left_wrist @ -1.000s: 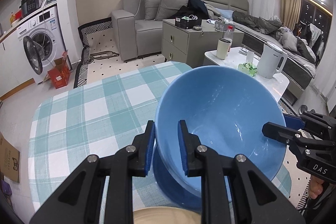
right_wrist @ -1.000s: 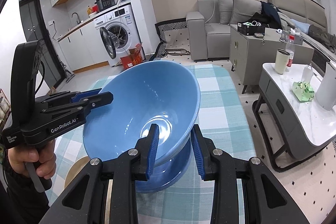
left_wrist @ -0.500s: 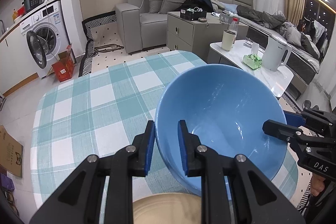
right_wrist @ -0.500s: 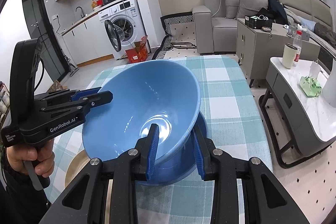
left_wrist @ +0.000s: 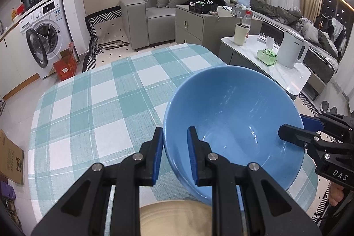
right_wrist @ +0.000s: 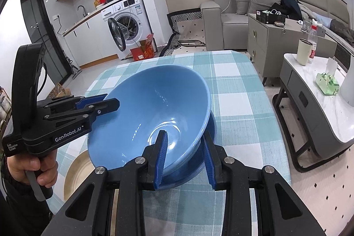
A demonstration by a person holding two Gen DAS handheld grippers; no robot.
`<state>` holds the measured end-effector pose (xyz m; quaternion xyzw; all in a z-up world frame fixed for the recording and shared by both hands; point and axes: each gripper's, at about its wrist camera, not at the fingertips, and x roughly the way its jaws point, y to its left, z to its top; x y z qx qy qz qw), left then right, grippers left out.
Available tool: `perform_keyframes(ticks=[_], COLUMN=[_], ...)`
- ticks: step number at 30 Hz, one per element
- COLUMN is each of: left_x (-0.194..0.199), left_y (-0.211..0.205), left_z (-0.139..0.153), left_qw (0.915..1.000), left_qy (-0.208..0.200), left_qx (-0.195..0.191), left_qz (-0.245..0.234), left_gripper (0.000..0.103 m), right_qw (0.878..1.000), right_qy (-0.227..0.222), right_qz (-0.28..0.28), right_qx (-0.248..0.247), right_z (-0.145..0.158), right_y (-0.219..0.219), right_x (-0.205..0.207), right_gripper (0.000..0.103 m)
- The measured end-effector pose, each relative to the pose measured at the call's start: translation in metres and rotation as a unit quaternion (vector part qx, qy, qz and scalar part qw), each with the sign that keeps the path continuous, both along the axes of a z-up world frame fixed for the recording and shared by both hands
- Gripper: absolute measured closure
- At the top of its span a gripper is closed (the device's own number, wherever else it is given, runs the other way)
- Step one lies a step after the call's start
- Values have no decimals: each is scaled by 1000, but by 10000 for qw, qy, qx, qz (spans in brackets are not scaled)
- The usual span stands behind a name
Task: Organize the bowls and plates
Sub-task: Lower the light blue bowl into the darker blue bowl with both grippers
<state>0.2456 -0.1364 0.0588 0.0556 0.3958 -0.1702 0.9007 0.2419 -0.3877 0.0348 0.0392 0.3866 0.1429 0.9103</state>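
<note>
**Left wrist view: blue bowl held by both claws, about to nest**

Left claw is clamped narrow on the near-left rim of the big blue bowl, one pad inside the wall, one outside. Right claw grips the opposite rim the same way, slightly wider, rim between its pads. So the bowl hangs between the two claws, tilted, with its mouth facing the left claw's side.

Right wrist view shows a second blue bowl directly under the held one, just ahead of the right claw tips, sitting on the checked worktop. Contact between the two can't be confirmed; they look very close or just touching. A tan plate lies on the worktop below the left claw, beside the lower bowl.

Step in hand, judged: stacking the upper bowl into the lower one. Nearly done.

Next move probably needs: level the tilt, centre over the lower bowl, seat it, then open both claws together and pull the inner pads clear without dragging the rim. Risk: uneven release tips the bowl.
</note>
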Motion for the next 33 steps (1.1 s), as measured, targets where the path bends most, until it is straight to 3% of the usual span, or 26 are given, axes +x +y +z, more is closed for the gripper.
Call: perform_keyframes(ticks=[33], left_x=[9], left_y=[-12], left_z=[-25], left_qw=[9994], left_qy=[172], left_qx=[301], left_qz=[-16], left_gripper=[83], right_qw=[9977], right_qy=[42], right_qz=[-76], right_qx=[-672], right_z=[-26], right_y=[16], right_x=[3], right_gripper=[71])
